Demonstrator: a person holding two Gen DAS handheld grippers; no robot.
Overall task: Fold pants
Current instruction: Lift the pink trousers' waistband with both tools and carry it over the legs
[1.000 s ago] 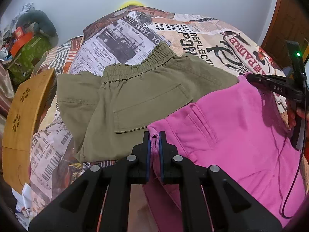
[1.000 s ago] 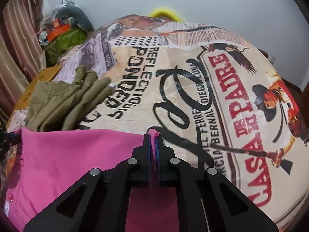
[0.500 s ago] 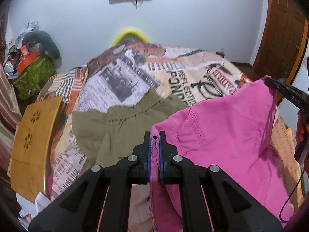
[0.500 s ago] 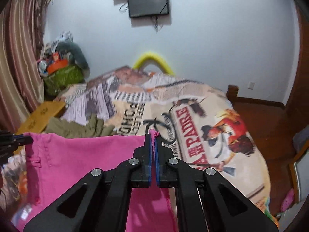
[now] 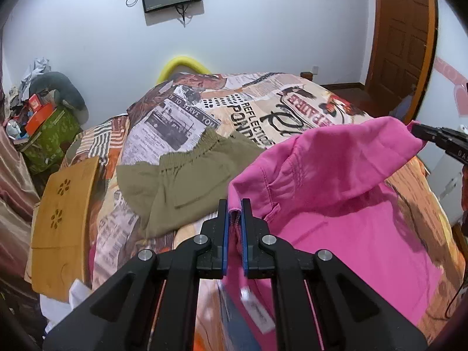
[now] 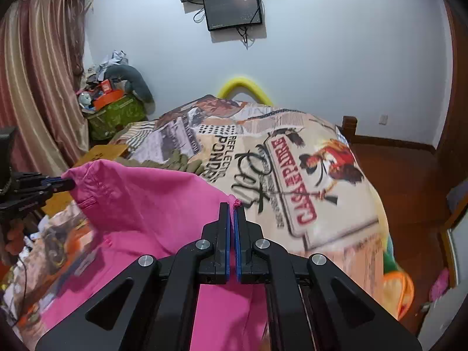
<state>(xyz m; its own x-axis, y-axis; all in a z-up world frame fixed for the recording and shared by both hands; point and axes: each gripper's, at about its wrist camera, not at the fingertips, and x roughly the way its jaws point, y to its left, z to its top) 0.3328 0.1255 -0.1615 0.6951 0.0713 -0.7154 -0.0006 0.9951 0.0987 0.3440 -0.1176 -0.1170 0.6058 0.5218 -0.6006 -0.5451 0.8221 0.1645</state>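
Pink pants (image 5: 345, 204) hang in the air above the bed, stretched by their top edge between both grippers. My left gripper (image 5: 234, 207) is shut on one corner of that edge. The other corner is pinched in my right gripper (image 6: 233, 209), which is also shut. Each view shows the other gripper at its side: the right gripper (image 5: 421, 133) at the far right of the left wrist view, the left gripper (image 6: 63, 184) at the left of the right wrist view. The pink pants (image 6: 140, 204) sag between the two grips, and their lower part drops out of sight below.
Olive-green pants (image 5: 187, 175) lie folded on the printed bedspread (image 5: 263, 108). A wooden lap tray (image 5: 64, 213) leans at the bed's left side. A green bin (image 5: 49, 137) with clutter stands by the curtain (image 6: 32, 87). A door (image 5: 403, 35) is at right.
Both grippers have risen and pulled back from the bed, lifting the pink pants off the bedspread. The wall and screens have come into view.
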